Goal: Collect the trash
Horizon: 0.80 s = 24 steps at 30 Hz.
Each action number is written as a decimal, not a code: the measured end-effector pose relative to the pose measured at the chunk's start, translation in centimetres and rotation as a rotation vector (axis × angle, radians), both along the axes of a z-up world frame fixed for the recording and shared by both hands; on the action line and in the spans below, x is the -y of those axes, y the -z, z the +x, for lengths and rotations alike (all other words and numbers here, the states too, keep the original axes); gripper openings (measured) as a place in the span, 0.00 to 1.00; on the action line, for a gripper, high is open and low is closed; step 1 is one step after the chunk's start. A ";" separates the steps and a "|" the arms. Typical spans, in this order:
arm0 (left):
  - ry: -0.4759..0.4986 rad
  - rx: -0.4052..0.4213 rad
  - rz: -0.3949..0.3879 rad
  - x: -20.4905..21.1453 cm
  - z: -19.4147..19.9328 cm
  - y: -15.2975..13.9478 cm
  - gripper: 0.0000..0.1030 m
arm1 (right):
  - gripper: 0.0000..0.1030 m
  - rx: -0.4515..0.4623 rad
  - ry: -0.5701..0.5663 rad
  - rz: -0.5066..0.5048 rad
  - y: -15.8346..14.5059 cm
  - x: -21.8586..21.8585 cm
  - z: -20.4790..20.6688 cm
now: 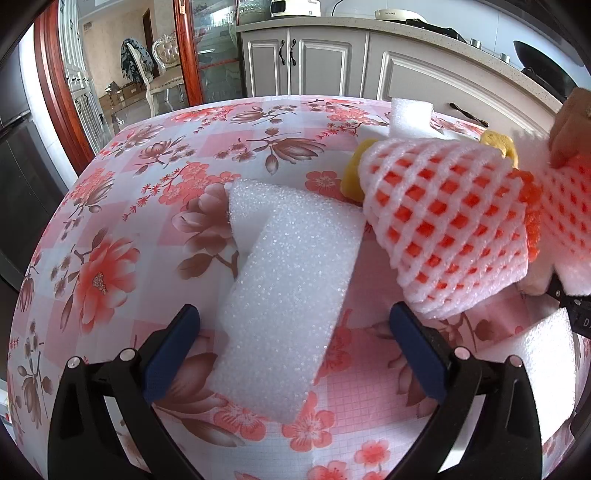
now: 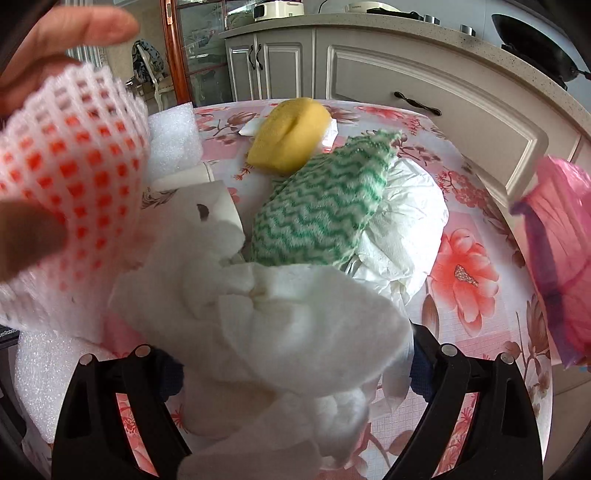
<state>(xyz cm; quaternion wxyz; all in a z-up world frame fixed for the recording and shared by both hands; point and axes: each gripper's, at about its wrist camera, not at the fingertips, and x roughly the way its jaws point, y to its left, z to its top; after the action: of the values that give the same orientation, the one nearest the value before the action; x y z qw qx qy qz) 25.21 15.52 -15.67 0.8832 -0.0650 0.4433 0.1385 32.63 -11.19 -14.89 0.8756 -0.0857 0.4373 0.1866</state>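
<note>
A table covered by a pink floral tablecloth (image 1: 192, 155) is littered with packing waste and wipes. In the left wrist view, the left gripper (image 1: 291, 354) is seen with its jaws spread wide, and a white foam block (image 1: 288, 295) lies on the cloth between the blue pads (image 1: 173, 354) without being pressed by either. Just right of the block, a white foam fruit net (image 1: 443, 221) with orange showing through its mesh is held up by a person's hand (image 1: 569, 125) at the right edge; a yellow sponge (image 1: 352, 177) is partly hidden behind it, and a smaller foam piece (image 1: 410, 114) stands farther back. In the right wrist view, the right gripper (image 2: 295, 373) is seen with its jaws set wide apart, and a crumpled white tissue (image 2: 280, 325) bulges between them and over the inner faces; whether it is pinched or only lying there cannot be told. Beyond the tissue, a green zigzag cloth (image 2: 325, 214) rests on a wad of white paper (image 2: 413, 221), with the yellow sponge behind it. The fruit net and the fingers (image 2: 74, 29) holding it fill the left of that view, and a pink plastic bag (image 2: 561, 251) hangs at the right edge. Cream kitchen cabinets (image 2: 424, 70) stand behind the table.
</note>
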 end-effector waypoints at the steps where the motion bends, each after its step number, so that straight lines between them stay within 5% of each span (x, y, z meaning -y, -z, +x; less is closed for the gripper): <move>1: 0.000 0.000 0.000 -0.1 0.0 0.0 0.97 | 0.84 0.000 0.000 0.000 0.0 0.0 0.0; 24: 0.000 0.001 -0.001 -0.1 0.0 0.0 0.97 | 0.84 0.001 -0.001 -0.002 -0.1 -0.4 -0.3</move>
<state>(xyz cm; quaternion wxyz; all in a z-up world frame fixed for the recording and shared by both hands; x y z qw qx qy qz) 25.16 15.61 -15.68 0.8833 -0.0655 0.4432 0.1381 32.33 -10.76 -14.76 0.8757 -0.0867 0.4370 0.1865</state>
